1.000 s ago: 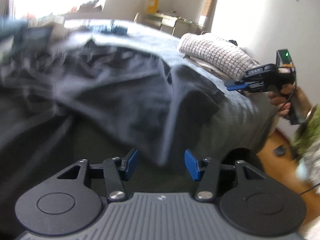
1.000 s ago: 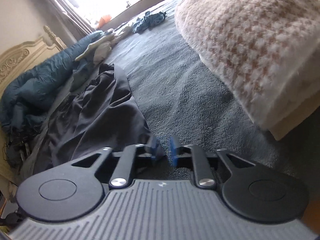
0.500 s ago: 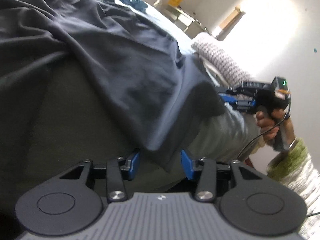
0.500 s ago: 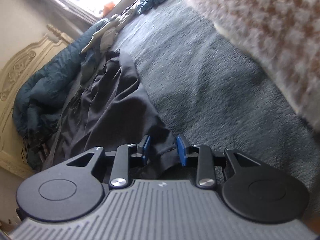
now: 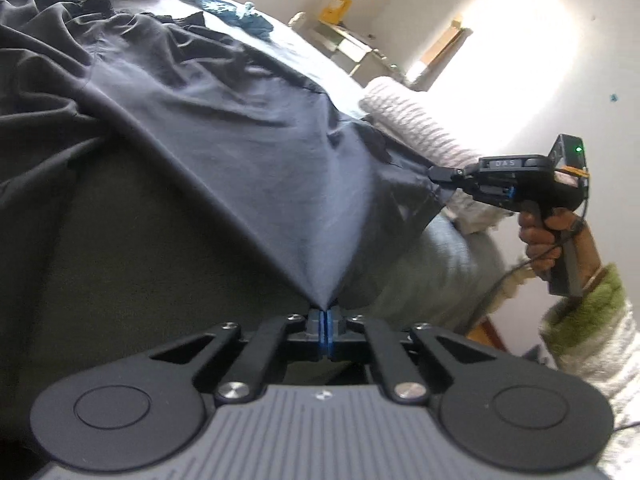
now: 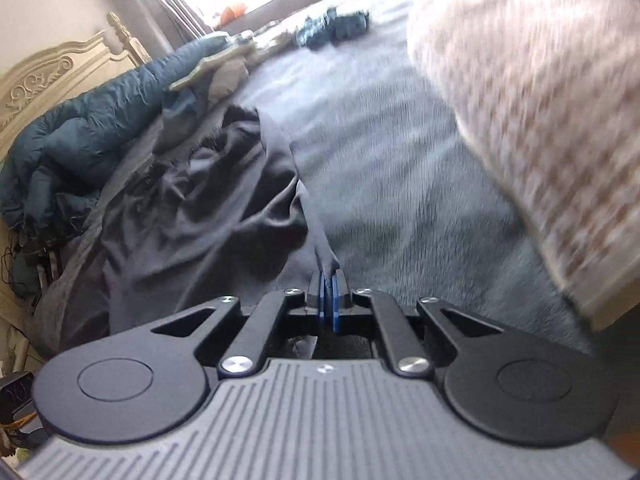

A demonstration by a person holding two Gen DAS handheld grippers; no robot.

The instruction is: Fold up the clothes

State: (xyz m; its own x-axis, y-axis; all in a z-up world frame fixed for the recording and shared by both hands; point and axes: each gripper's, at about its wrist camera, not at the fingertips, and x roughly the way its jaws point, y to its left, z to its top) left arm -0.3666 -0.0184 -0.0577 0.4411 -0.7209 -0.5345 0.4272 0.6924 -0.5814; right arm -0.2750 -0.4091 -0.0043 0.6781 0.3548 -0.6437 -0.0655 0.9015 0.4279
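Left wrist view: left gripper (image 5: 323, 334) clamped on a corner of the dark garment (image 5: 224, 120), cloth pulled taut across the bed (image 5: 432, 268); right gripper (image 5: 444, 173) pinching the far corner, hand (image 5: 552, 236) on its handle.

Right wrist view: right gripper (image 6: 329, 298) closed on a dark garment (image 6: 208, 216) edge, beside a knitted blanket (image 6: 548, 120).

The garment (image 5: 240, 128) pinched in my left gripper (image 5: 323, 334) is plain dark charcoal grey, and my pads (image 5: 329, 332) are bright blue on black fingers. Ahead to the right, my right gripper (image 5: 440, 172) is black with a green light. The sleeve (image 5: 588, 320) behind it is moss green over cream. Beyond my right gripper's pads (image 6: 335, 300), the bed cover (image 6: 400, 168) is slate blue; up right the knitted blanket (image 6: 540, 100) is cream with a tan houndstooth check; up left the quilt (image 6: 92, 124) is teal.
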